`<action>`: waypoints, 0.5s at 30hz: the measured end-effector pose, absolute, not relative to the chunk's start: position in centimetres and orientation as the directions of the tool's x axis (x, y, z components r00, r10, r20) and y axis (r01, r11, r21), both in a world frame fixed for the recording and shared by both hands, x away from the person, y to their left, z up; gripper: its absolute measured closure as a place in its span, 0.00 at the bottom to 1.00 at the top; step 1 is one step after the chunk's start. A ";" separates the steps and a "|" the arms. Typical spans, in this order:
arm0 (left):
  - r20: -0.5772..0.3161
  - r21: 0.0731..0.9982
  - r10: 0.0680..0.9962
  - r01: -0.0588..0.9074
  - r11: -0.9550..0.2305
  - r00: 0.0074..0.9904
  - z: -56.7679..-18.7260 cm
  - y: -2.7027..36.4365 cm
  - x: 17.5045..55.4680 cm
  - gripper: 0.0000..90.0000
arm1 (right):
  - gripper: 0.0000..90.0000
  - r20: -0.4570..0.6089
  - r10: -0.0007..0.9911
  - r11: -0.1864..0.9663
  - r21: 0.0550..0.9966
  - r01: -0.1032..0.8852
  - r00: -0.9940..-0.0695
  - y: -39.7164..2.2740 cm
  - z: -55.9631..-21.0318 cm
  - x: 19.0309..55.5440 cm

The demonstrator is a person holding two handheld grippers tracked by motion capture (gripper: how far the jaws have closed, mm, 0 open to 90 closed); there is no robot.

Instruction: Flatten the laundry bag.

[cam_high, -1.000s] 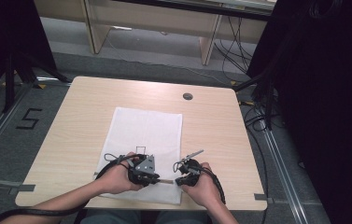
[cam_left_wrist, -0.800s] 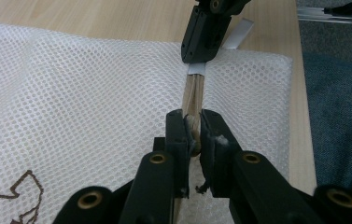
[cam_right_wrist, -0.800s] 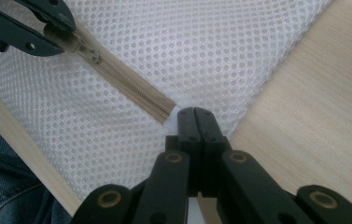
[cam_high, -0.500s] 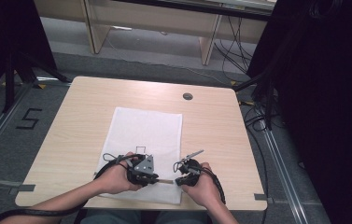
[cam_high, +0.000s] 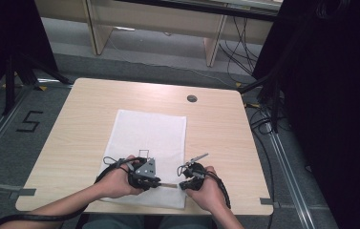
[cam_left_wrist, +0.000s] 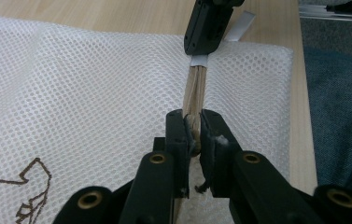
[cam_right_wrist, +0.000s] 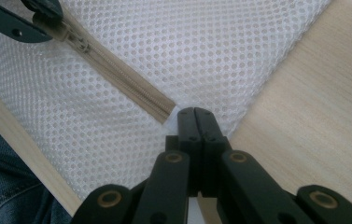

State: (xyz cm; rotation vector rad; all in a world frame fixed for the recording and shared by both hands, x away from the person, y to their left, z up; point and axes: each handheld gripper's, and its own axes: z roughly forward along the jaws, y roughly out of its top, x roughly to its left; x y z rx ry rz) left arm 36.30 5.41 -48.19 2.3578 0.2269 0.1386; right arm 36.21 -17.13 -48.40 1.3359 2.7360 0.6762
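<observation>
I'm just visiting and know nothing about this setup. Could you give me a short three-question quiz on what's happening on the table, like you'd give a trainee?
1. True or false: the white mesh laundry bag lies flat on the wooden table.
2. What is the left gripper clamped on?
A. the zipper
B. the table edge
C. a cable
3. Which part of the bag does the right gripper pinch?

Key:
1. True.
2. A, at the slider end.
3. The fabric at the zipper's far end, near the bag's corner.
</observation>
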 end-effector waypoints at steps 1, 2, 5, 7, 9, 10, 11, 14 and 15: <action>0.031 0.700 0.203 0.123 -0.703 0.979 -48.2 5.4 36.3 0.91 | 1.00 0.166 0.757 0.538 0.390 0.747 -0.632 -17.1 -48.4 36.2; 0.038 0.697 0.200 0.117 -0.707 0.979 -48.2 5.4 36.3 0.91 | 1.00 0.166 0.757 0.538 0.390 0.747 -0.632 -17.1 -48.4 36.2; 0.038 0.700 0.203 0.119 -0.705 0.978 -48.1 5.6 36.3 0.91 | 1.00 0.165 0.755 0.541 0.392 0.744 -0.635 -17.1 -48.4 36.2; 0.035 0.700 0.207 0.124 -0.703 0.978 -48.1 5.7 36.3 0.91 | 1.00 0.166 0.757 0.538 0.390 0.747 -0.632 -17.1 -48.4 36.2; 0.042 0.703 0.197 0.111 -0.702 0.979 -48.1 5.8 36.3 0.91 | 1.00 0.163 0.754 0.541 0.394 0.743 -0.636 -17.1 -48.4 36.2; 0.051 0.695 0.193 0.104 -0.712 0.980 -48.0 5.9 36.4 0.91 | 1.00 0.162 0.753 0.543 0.394 0.742 -0.637 -17.1 -48.5 36.3; 0.032 0.700 0.204 0.124 -0.703 0.978 -48.1 5.9 36.3 0.91 | 1.00 0.162 0.753 0.542 0.394 0.742 -0.637 -17.1 -48.5 36.3; 0.034 0.701 0.203 0.122 -0.703 0.979 -48.1 5.9 36.3 0.91 | 1.00 0.162 0.754 0.542 0.394 0.742 -0.637 -17.1 -48.5 36.3; 0.036 0.702 0.203 0.120 -0.702 0.978 -48.1 5.9 36.2 0.91 | 1.00 0.162 0.754 0.542 0.394 0.742 -0.637 -17.1 -48.5 36.3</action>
